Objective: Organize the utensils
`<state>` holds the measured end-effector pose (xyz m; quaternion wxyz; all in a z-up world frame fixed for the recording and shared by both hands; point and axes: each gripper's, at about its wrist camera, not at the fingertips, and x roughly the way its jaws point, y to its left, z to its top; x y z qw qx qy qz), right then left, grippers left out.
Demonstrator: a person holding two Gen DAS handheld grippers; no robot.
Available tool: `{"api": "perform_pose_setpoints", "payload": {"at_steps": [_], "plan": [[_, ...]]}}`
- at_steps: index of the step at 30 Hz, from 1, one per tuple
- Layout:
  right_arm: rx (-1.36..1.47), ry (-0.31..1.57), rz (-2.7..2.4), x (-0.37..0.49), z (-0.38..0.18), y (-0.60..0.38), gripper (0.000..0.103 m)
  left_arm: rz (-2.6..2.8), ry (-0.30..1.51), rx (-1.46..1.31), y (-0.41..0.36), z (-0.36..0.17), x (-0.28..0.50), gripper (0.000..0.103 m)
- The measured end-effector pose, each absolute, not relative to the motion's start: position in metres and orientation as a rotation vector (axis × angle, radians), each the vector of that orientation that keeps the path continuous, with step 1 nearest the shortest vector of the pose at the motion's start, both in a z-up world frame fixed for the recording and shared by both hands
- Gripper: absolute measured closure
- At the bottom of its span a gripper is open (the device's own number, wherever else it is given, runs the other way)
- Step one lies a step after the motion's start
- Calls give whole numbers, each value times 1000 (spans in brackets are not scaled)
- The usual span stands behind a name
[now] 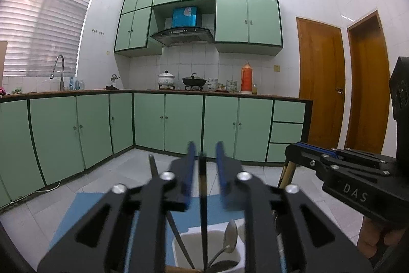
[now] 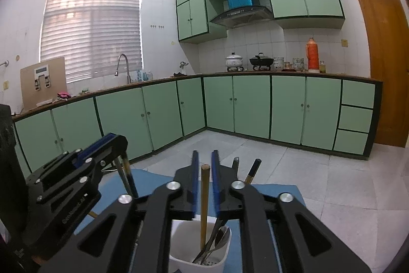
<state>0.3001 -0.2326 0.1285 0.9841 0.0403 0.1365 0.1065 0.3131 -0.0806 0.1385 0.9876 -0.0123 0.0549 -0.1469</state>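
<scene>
Green kitchen cabinets (image 2: 250, 104) wrap the far walls, and we hold both tools low over a white utensil holder (image 2: 176, 251) on a blue mat (image 2: 150, 181).

Our right tool (image 2: 203, 179) has its blue pads parted a little, a tan chopstick (image 2: 204, 198) standing between them with a sliver of gap on each side. It looks released: the stick's lower end is already down inside the holder, next to a spoon (image 2: 222, 234) and other metal pieces. Two more dark-tipped sticks (image 2: 253, 170) rise just behind the holder.

Our left tool (image 1: 203, 172) reads the same from its own camera: pads slightly apart, a dark chopstick (image 1: 203, 196) upright between them and not pinched, its foot in the holder beside the spoon. Another dark stick (image 1: 153, 165) leans off to that tool's left.

So we judge this as the drop-off step: both sticks delivered into the holder, both grips let go. Next we need to lift both tools straight up and clear of the holder, wide enough not to snag a stick and tip it out. Whether more utensils wait on the table near the holder, we cannot tell; that area is hidden.
</scene>
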Motion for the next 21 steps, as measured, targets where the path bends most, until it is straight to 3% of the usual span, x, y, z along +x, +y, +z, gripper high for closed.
{"api": "perform_pose_setpoints", "payload": {"at_steps": [8, 15, 21], "plan": [[119, 202, 209, 277, 150, -249, 73, -294, 61, -45, -66, 155, 292, 59], [148, 172, 184, 248, 158, -265, 46, -266, 61, -103, -42, 163, 264, 28], [139, 230, 167, 223, 145, -268, 35, -234, 94, -91, -30, 162, 232, 15]]}}
